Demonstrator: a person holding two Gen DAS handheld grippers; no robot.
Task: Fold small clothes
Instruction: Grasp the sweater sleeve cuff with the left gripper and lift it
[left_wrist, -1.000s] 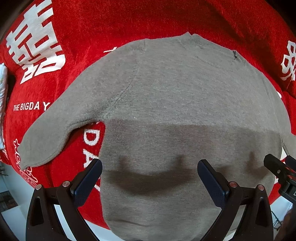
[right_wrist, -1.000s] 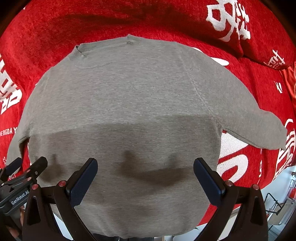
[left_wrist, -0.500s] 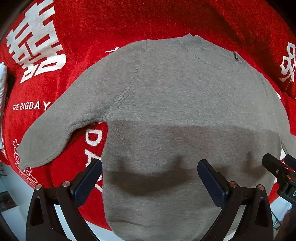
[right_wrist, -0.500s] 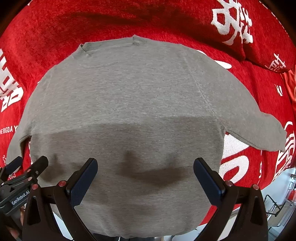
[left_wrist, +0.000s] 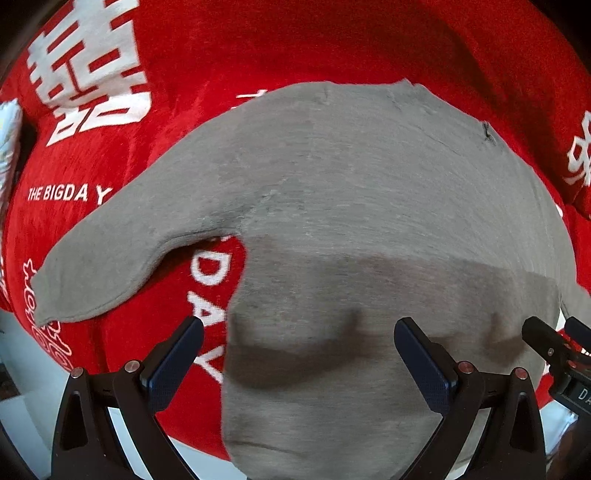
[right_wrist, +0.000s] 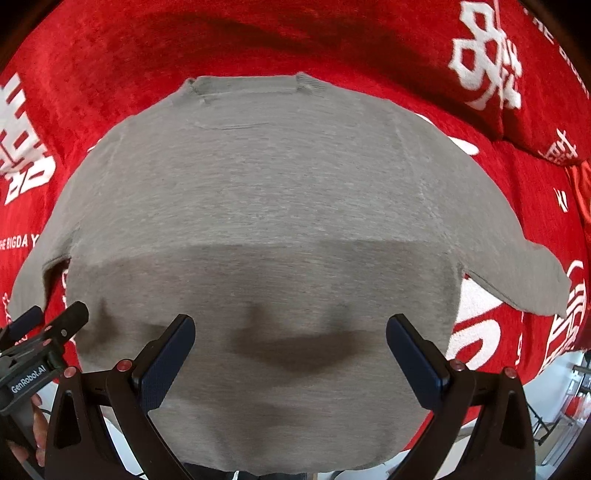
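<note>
Sweater: your grey sweater (left_wrist: 369, 206) lies spread flat, front down or up you cannot tell, on the red cloth (left_wrist: 258, 48), neckline at the far side and hem hanging toward you.
Sleeves: your left sleeve (left_wrist: 110, 258) angles out and down over the white lettering; the right sleeve (right_wrist: 517, 273) does the same on the other side.
Left claw: your left claw (left_wrist: 297, 354) hangs above the hem's left part, jaws wide apart, gripping nothing.
Right claw: your right claw (right_wrist: 290, 350) hangs above the lower middle of the sweater, jaws likewise spread and empty.
Shadow: a dark band falls across the lower half of the sweater.
Containers: you have none in view.
Cloth: red plush with white characters and "THE BIGDAY" print.
</note>
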